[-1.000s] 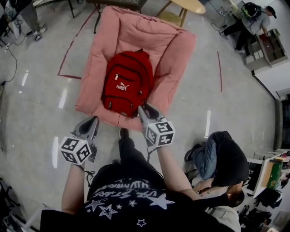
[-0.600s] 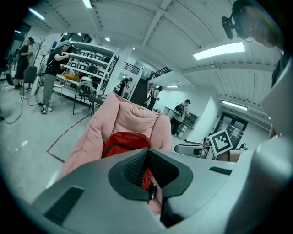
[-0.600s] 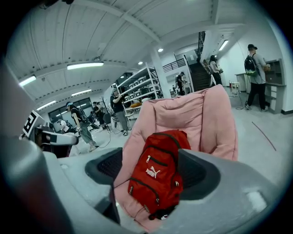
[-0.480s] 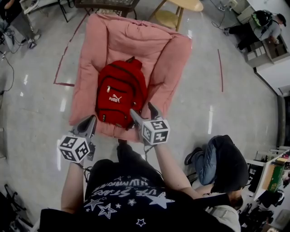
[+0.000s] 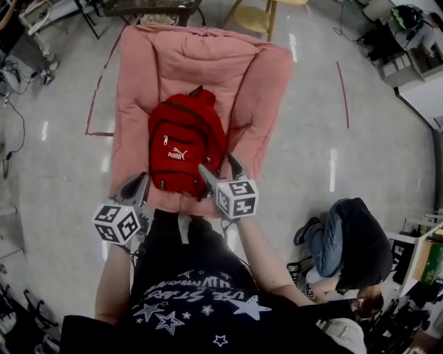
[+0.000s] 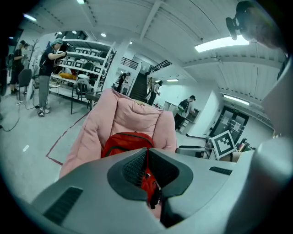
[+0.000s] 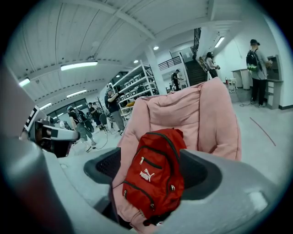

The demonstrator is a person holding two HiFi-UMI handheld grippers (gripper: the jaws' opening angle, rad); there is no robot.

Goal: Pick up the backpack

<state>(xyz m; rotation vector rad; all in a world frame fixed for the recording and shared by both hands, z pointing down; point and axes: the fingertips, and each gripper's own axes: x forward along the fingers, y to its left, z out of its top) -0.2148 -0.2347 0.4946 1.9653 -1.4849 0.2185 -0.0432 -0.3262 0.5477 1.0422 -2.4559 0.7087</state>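
A red backpack (image 5: pixel 185 148) with a white logo lies upright against the seat of a pink padded chair (image 5: pixel 201 62). My right gripper (image 5: pixel 220 169) hovers at the backpack's lower right corner. Its jaws have just been opening and stand wide, with the pads off the fabric. In the right gripper view the backpack (image 7: pixel 155 178) fills the gap ahead of the right gripper (image 7: pixel 153 169). My left gripper (image 5: pixel 135 187) is shut and empty beside the chair's front left edge. In the left gripper view the left gripper (image 6: pixel 147 157) points at the backpack (image 6: pixel 126 140).
A person (image 5: pixel 349 242) crouches on the shiny floor at the right. A wooden stool (image 5: pixel 259 14) stands behind the chair. Red tape lines (image 5: pixel 97 90) mark the floor on the left. Shelves (image 6: pixel 82 59) and several standing people are farther off.
Both grippers have moved forward toward the chair's front edge. The right jaws went from nearly shut to wide open. The left jaws stayed shut.
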